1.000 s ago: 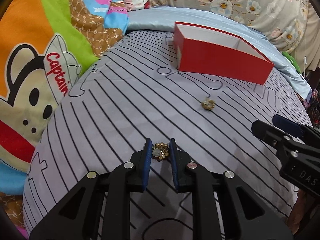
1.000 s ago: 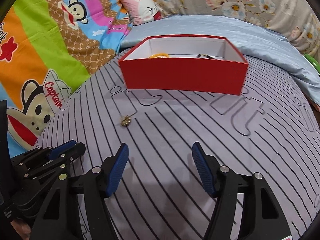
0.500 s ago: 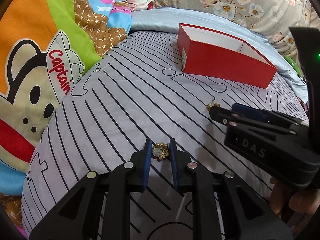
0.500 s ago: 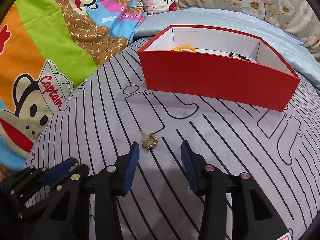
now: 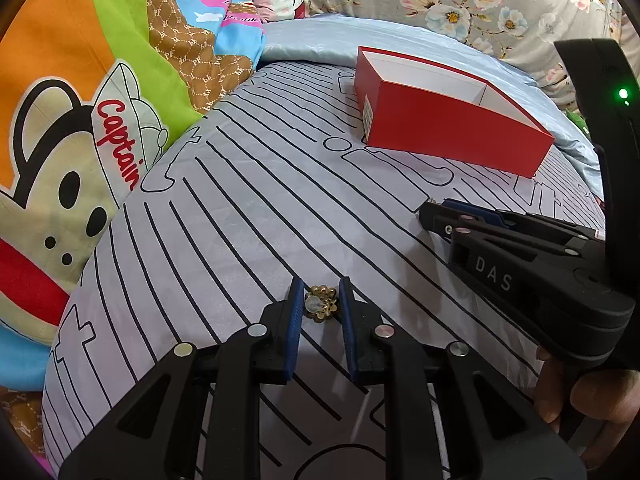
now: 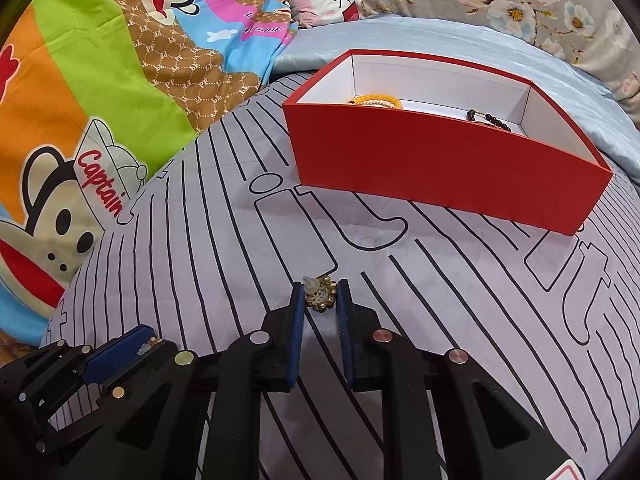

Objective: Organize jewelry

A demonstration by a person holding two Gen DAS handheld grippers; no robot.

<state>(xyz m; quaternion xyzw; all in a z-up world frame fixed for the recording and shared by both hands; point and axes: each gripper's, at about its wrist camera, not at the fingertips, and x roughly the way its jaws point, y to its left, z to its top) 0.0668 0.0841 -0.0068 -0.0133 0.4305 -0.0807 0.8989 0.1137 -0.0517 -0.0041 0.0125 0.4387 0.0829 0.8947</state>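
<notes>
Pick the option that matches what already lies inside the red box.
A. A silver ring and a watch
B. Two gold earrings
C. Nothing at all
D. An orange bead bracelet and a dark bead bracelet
D: the right wrist view looks into the red box and shows an orange bead bracelet near its left end and a dark bead bracelet further right, both on the white floor.

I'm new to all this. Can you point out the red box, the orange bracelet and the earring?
red box (image 6: 440, 168), right wrist view, front wall
orange bracelet (image 6: 378, 99), right wrist view, beads
earring (image 6: 319, 298), right wrist view, gold flower
</notes>
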